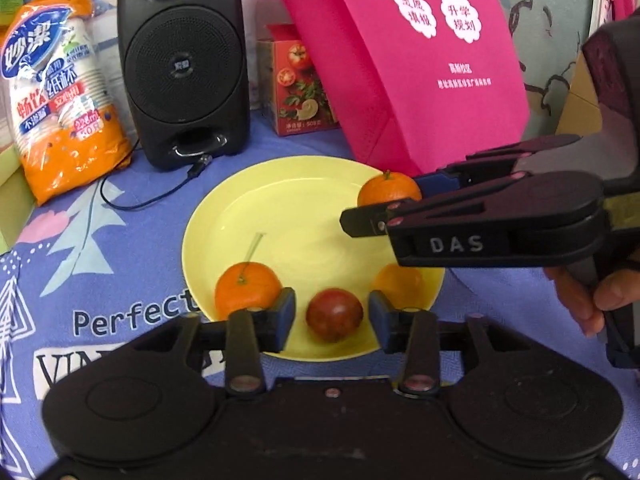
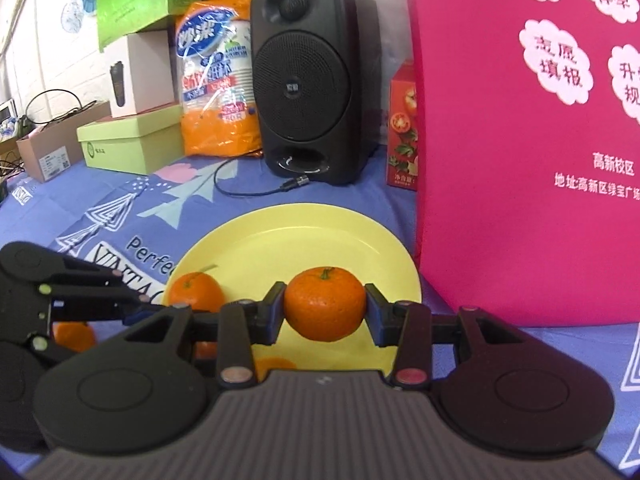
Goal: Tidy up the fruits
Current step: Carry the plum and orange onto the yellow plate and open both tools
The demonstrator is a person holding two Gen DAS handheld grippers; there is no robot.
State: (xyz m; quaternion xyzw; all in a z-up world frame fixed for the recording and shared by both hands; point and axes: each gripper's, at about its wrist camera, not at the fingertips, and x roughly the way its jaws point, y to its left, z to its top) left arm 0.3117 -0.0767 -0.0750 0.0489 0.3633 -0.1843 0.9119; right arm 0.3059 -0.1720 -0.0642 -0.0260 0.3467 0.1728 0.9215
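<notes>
A yellow plate (image 1: 280, 200) lies on the blue patterned cloth. On its near rim rests a dark red round fruit (image 1: 334, 314), between the pads of my left gripper (image 1: 332, 320); there is a gap on each side, so the jaws are open. On the plate beside it are a stemmed orange (image 1: 248, 290) and another orange (image 1: 400, 280). My right gripper (image 2: 324, 314) is shut on a third orange (image 2: 324, 304) and holds it just above the plate (image 2: 300, 232). The left wrist view shows that gripper (image 1: 384, 202) coming in from the right, held by a hand (image 1: 592, 300).
A black speaker (image 1: 182, 60) and its cable (image 1: 160, 196) stand behind the plate. A pink bag (image 1: 420, 60) leans close at the right and back. A tomato carton (image 1: 296, 84), an orange pack of paper cups (image 1: 60, 80) and green boxes (image 2: 128, 148) line the back and left.
</notes>
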